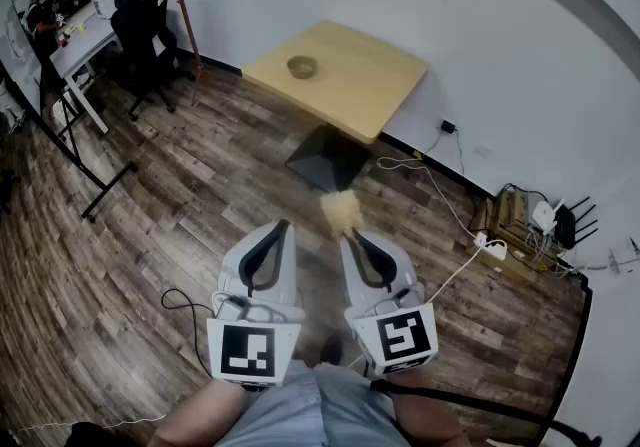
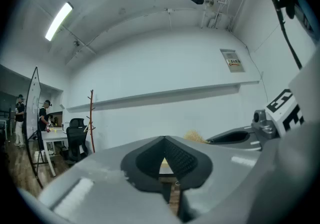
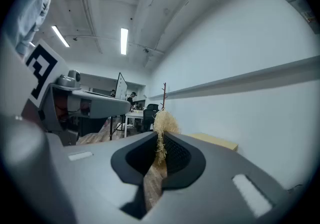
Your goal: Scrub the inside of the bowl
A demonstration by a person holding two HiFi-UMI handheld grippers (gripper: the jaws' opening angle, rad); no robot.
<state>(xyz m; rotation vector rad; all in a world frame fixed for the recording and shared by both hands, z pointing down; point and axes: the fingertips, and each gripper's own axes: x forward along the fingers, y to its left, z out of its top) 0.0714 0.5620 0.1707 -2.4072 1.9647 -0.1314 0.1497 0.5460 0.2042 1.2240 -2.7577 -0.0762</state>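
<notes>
A small brown bowl (image 1: 302, 66) stands on a light wooden table (image 1: 370, 95) far ahead, across the wood floor. Both grippers are held low and close to my body, well short of the table. My right gripper (image 1: 352, 232) is shut on a straw-coloured fibre scrubber (image 1: 340, 210), whose tuft sticks up beyond the jaws in the right gripper view (image 3: 163, 124). My left gripper (image 1: 283, 225) is shut with nothing in it; in the left gripper view (image 2: 165, 155) its pads meet, and the scrubber (image 2: 194, 136) shows off to the right.
The table stands on a dark pedestal base (image 1: 325, 160) against a white wall. A black office chair (image 1: 140, 30), a white desk (image 1: 85, 35) and a person (image 1: 45, 15) are at the far left. Cables, a power strip (image 1: 490, 247) and a router (image 1: 555, 220) lie at the right wall.
</notes>
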